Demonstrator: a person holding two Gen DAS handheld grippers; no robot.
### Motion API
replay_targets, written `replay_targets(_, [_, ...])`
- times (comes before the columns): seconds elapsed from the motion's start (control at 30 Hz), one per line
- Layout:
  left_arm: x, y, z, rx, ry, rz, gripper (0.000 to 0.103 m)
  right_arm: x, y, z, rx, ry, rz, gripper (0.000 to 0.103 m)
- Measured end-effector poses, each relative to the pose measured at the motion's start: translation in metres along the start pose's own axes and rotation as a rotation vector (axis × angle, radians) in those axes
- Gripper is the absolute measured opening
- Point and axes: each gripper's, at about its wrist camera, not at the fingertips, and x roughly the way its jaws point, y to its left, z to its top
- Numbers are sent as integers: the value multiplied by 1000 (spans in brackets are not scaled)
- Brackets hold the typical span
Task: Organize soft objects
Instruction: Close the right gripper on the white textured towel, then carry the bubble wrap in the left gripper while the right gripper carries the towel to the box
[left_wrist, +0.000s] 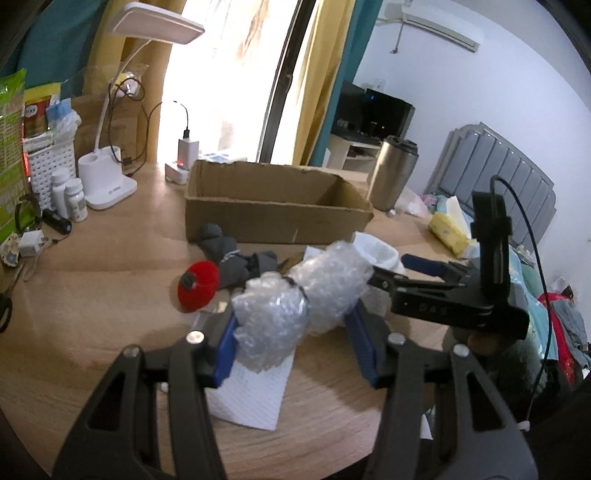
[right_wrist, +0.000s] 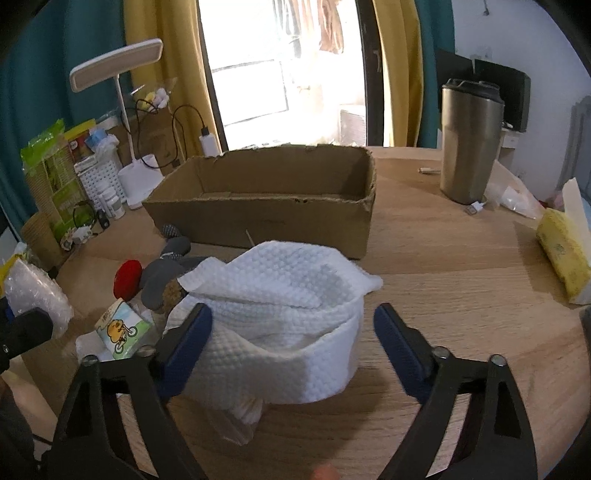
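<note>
My left gripper (left_wrist: 291, 317) is shut on a crumpled bundle of bubble wrap (left_wrist: 295, 302), held above the wooden table (left_wrist: 110, 280). A white paper sheet (left_wrist: 251, 398) lies under it. My right gripper (right_wrist: 291, 310) stands open around a rolled white textured towel (right_wrist: 288, 332). Its left pad (right_wrist: 188, 339) is against the cloth and its right pad (right_wrist: 399, 347) is clear of it. The open cardboard box (right_wrist: 258, 206) sits just behind. A red plush piece (right_wrist: 127, 278) and grey socks (right_wrist: 162, 280) lie left of the towel. In the left wrist view the right gripper (left_wrist: 391, 269) reaches in from the right.
A steel tumbler (right_wrist: 469, 147) stands right of the box and a yellow tissue pack (right_wrist: 561, 251) lies at the far right. A cartoon tissue packet (right_wrist: 118, 332) lies by the towel. A desk lamp (left_wrist: 107, 184), bottles (left_wrist: 70, 195) and a white basket (left_wrist: 40, 173) crowd the left.
</note>
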Motion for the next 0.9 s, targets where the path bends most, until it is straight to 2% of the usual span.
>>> replay_targets(0.1, [2,2,0,-5,5,4,54,4,3,-2,-15,17,3,80])
replay_targets(0.17, [4,2,0,-8,10,5,54,5,6,-3,-31,22,4,70])
replay_targets(0.23, [5,3,0,-10,13,7,54,5,9,-4,-54,26,-2,51])
replay_targets(0.27, [5,3,0,-12,12,8,54,5,10,-4,-63,25,-5,47])
replay_targets(0.33, [5,4,2,-10,8,10,54,1,12,-3,-85,11,-11,27])
replay_targets(0.43, [5,4,6,-7,-1,11,54,-4,11,-1,-100,-10,-6,14])
replay_targets(0.6, [4,4,13,-1,-19,11,54,-19,8,6,-103,-62,8,10])
replay_targets(0.9, [5,5,35,1,-63,16,54,-50,-7,33,-93,-165,-1,10])
